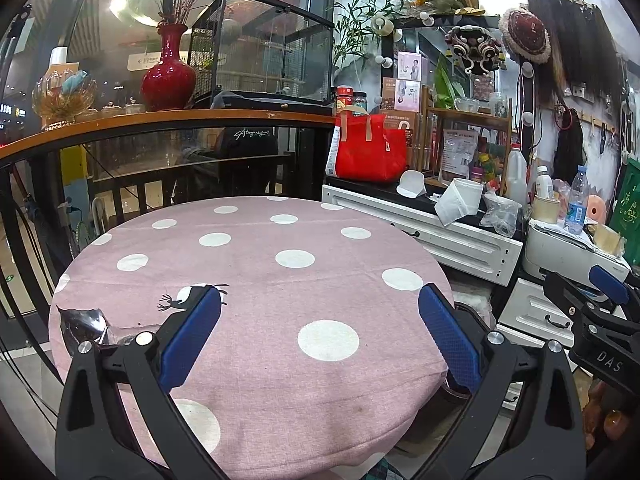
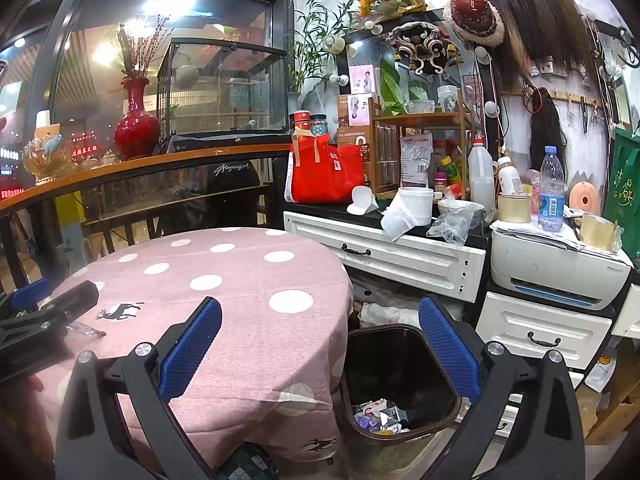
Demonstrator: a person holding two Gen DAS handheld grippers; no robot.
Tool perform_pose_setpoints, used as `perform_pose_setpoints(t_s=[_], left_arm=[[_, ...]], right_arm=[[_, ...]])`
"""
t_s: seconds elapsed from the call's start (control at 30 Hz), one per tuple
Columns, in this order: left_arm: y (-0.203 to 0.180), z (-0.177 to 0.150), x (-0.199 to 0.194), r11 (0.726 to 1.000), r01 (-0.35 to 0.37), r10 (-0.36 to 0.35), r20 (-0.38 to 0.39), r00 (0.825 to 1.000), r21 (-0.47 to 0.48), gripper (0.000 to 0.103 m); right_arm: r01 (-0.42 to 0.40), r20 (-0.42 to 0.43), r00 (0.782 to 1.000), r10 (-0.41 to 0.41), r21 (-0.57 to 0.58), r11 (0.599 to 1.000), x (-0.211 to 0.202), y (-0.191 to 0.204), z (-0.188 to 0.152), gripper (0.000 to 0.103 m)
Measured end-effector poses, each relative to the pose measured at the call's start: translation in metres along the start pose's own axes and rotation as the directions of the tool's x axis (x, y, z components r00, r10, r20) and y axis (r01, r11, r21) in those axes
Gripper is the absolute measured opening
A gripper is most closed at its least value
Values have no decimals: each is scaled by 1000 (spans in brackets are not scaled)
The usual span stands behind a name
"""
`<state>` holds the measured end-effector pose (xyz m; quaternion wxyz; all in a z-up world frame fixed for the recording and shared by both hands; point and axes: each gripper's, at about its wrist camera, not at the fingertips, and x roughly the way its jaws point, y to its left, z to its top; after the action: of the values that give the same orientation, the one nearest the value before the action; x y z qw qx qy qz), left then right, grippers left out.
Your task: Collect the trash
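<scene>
A silvery foil wrapper (image 1: 86, 326) lies at the left edge of the round table with the pink polka-dot cloth (image 1: 256, 272). My left gripper (image 1: 320, 332) is open and empty above the table, the wrapper just left of its left finger. My right gripper (image 2: 320, 340) is open and empty, held over the table's right edge and the dark trash bin (image 2: 400, 380). The bin stands on the floor right of the table and holds several crumpled wrappers (image 2: 380, 416). In the right wrist view the left gripper (image 2: 44, 320) shows at the far left, with the wrapper (image 2: 86, 330) beside it.
A white dresser (image 2: 400, 256) with a red bag (image 2: 324, 176), cups, bottles and a plastic bag stands behind the bin. A white printer (image 2: 556, 276) sits to the right on white drawers. A glass railing with a wooden ledge (image 1: 160, 124) and a red vase (image 1: 168, 76) runs behind the table.
</scene>
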<state>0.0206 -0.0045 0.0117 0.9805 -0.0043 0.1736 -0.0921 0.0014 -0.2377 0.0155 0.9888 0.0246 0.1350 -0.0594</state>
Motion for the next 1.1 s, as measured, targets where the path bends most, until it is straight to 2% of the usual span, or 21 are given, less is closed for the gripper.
perform_pose_setpoints(t_s=[0.57, 1.1], left_arm=[[-2, 0, 2, 1000, 11, -12, -21, 1000, -15, 97], [-5, -2, 2, 1000, -10, 10, -15, 1000, -9, 97]], right_arm=[[2, -5, 1000, -2, 2, 1000, 0, 4, -4, 97], [10, -14, 1000, -10, 3, 1000, 0, 6, -6, 97]])
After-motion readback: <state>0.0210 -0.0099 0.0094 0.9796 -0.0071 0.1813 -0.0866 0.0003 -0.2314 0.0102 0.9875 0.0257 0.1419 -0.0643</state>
